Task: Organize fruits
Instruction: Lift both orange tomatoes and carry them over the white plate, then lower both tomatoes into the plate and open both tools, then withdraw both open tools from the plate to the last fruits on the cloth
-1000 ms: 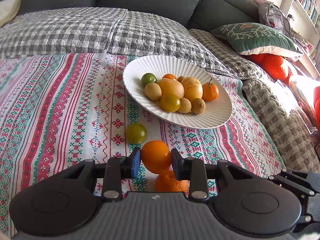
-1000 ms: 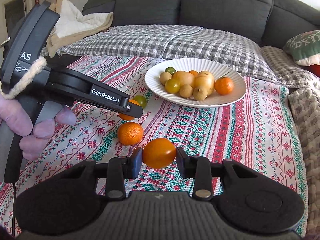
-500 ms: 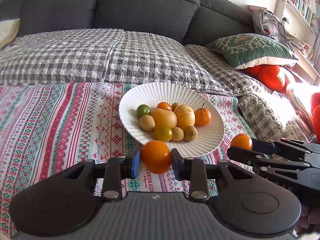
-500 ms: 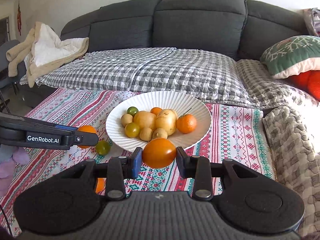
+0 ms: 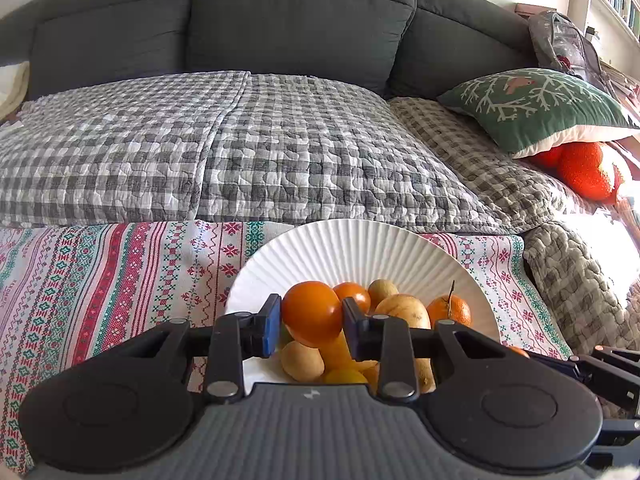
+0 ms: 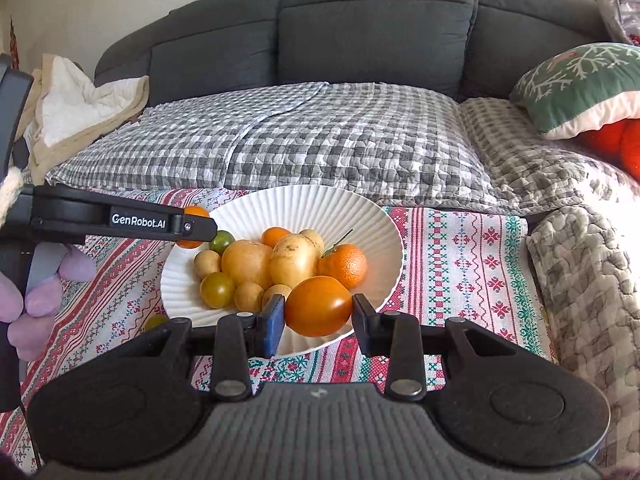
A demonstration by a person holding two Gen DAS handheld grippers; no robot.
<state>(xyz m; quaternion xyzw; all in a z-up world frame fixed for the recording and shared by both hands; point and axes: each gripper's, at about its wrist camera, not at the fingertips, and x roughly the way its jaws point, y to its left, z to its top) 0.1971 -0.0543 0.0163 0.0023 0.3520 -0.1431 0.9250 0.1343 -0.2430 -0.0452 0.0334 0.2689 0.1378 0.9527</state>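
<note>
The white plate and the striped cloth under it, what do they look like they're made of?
White plate: probably glazed ceramic, going by its smooth, faintly shiny surface and crisp moulded ribs fanning outward. Striped cloth: woven fabric, likely cotton, matte, with stitched-looking red and green patterns.

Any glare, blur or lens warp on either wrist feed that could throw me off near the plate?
Left wrist view: sunlight blows out the right edge past the quilted throw; the white plate and held orange tomato stay sharp. Right wrist view: even light, mild washout at far right; fisheye bends the sofa back, and the plate is crisp.
</note>
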